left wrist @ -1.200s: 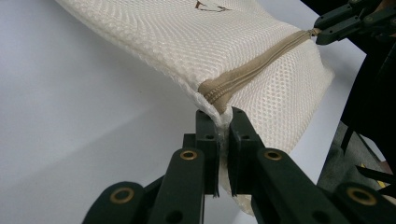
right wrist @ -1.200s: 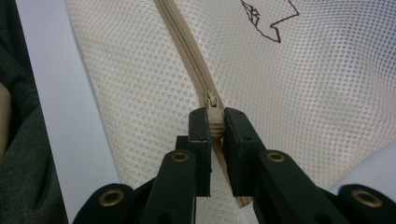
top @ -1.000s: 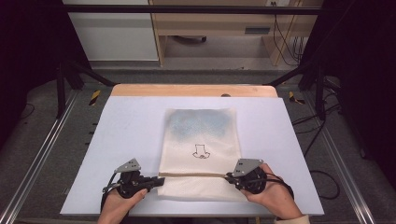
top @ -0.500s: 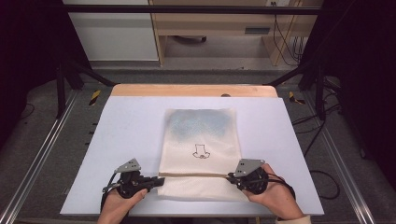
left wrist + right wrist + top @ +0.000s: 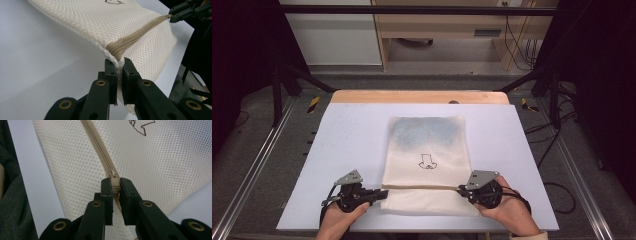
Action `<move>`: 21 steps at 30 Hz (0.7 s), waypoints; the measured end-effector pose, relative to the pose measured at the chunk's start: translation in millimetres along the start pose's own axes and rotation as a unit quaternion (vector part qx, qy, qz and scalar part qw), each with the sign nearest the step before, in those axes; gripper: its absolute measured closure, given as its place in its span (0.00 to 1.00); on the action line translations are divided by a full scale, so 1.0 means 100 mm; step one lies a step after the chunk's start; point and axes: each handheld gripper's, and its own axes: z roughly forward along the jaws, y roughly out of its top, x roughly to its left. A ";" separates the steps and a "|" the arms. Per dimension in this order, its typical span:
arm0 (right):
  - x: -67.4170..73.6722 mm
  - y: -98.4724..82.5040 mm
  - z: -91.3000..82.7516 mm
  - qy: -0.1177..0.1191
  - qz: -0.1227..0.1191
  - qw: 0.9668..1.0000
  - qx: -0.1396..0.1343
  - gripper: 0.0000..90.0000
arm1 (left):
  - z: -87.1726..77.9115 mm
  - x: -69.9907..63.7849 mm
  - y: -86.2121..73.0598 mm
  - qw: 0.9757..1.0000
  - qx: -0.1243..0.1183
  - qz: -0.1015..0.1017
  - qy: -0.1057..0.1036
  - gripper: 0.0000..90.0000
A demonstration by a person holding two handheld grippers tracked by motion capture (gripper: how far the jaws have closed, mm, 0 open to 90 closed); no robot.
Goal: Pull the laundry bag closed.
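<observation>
Your cream mesh laundry bag (image 5: pixel 427 160) lies flat near the front edge of the tabletop (image 5: pixel 347 135), with a bluish-grey item showing faintly through the mesh in its far half and a small dark outline printed near the middle. Your left gripper (image 5: pixel 119 65) has its fingers closed on the bag's corner at the end of the tan zipper (image 5: pixel 135 35). Your right gripper (image 5: pixel 114 184) has its fingers clamped on the zipper pull (image 5: pixel 113 173) at the opposite edge. Compared with a second ago, the bag and both of your hands sit in the same places.
</observation>
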 end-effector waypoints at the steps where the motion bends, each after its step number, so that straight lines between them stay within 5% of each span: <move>1: 0.00 -0.01 -0.01 -0.001 -0.001 1.000 0.001 0.91 | 0.00 0.00 0.00 1.000 0.000 0.000 -0.001 0.94; 21: -0.04 -0.07 -0.10 -0.008 0.008 1.000 -0.005 0.91 | -0.01 -0.01 0.01 1.000 -0.006 0.003 -0.004 0.94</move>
